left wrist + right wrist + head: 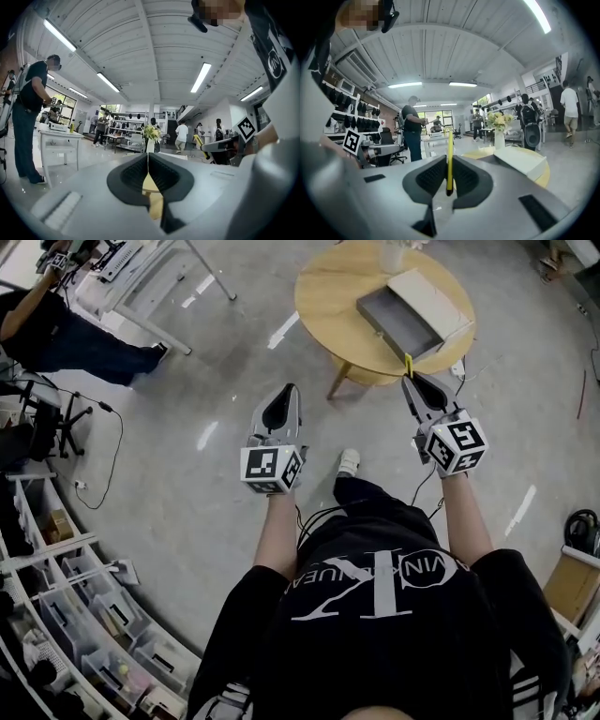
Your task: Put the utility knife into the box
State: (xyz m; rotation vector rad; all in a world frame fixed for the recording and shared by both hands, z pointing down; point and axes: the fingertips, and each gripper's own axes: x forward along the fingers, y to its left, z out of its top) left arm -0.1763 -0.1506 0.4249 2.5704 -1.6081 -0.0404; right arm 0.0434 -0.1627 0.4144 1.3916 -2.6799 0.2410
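Note:
My right gripper (410, 378) is shut on a thin yellow utility knife (449, 157), whose tip (409, 362) pokes out past the jaws at the near edge of the round wooden table (328, 296). In the right gripper view the knife stands upright between the dark pads (463, 176). An open grey box (398, 320) with its cream lid (431, 298) lying beside it rests on the table, just beyond the knife. My left gripper (289, 390) hangs over the floor left of the table, shut with nothing in it; its pads (132, 171) meet.
The table (543, 176) also carries a vase of flowers (500, 130). A person in dark clothes (66, 334) stands by a white bench at the upper left. Shelving with bins (84, 615) lines the lower left. A cable (117, 442) trails on the grey floor.

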